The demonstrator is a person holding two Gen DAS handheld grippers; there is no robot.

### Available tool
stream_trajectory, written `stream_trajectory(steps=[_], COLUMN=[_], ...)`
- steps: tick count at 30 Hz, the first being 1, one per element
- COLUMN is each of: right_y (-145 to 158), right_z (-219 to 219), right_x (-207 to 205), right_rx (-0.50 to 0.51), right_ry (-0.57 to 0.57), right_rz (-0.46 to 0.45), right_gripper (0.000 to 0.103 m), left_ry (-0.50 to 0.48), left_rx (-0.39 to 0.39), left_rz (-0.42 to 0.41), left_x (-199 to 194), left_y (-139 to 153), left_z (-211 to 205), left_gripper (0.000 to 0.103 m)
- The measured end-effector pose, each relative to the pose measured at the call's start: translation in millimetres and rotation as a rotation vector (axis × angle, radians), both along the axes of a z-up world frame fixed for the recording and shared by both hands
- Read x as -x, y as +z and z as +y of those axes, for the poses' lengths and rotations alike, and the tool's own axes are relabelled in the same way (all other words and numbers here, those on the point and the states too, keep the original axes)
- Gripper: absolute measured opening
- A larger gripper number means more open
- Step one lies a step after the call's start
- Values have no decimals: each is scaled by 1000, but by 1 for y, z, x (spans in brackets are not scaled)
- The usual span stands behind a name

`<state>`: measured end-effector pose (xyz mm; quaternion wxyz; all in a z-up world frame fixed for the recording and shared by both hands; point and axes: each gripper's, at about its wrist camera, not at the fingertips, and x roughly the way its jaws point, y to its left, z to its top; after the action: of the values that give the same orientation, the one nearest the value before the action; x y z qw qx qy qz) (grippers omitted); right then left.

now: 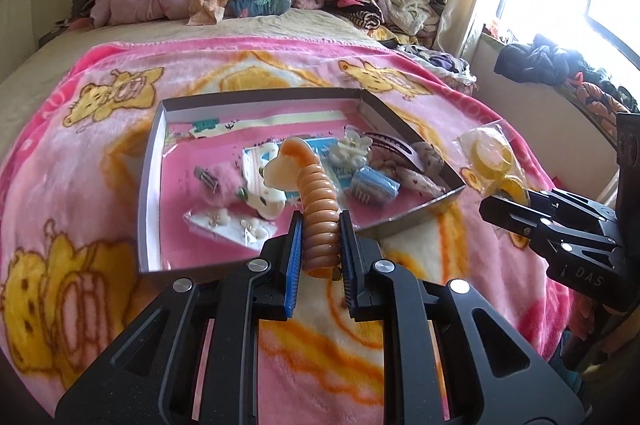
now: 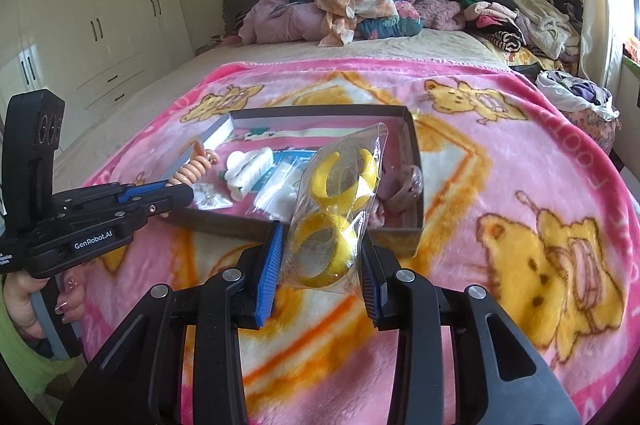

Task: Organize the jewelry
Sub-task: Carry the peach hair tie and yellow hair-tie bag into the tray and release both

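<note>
Left hand-held gripper (image 1: 320,225) is clamped on an orange coil hair tie (image 1: 318,201); right hand-held gripper (image 2: 322,257) pinches a bag of yellow rings (image 2: 336,213). Both hover at the near edge of the box (image 1: 152,161) on the bed, which holds several pieces; these two look left to place

The blanket (image 2: 500,161) is soft fleece, fuzzy and matt. The box (image 1: 151,161) looks like cardboard, with a smooth inner wall. The spiral hair tie (image 1: 320,209) is glossy plastic. The yellow rings (image 2: 340,209) are shiny plastic inside a clear, crinkled bag (image 2: 376,141). Both tools have matt black plastic bodies.
</note>
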<state>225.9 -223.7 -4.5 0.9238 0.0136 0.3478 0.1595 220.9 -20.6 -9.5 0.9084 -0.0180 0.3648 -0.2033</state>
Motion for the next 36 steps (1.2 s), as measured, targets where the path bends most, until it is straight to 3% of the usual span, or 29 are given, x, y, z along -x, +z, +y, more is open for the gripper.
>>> stream_trajectory(steps=[17, 36], right_y=[5, -16], right_z=[-11, 2], right_x=[-37, -83], right_rx=[32, 74], right_ry=[-44, 9], right_rz=[-13, 41], right_gripper=[34, 34], left_ry=[-7, 6], left_rx=[1, -15], left_rz=[-2, 44], left_x=[-31, -54], left_y=[-2, -32], left_z=[-13, -23], left_gripper=[11, 11])
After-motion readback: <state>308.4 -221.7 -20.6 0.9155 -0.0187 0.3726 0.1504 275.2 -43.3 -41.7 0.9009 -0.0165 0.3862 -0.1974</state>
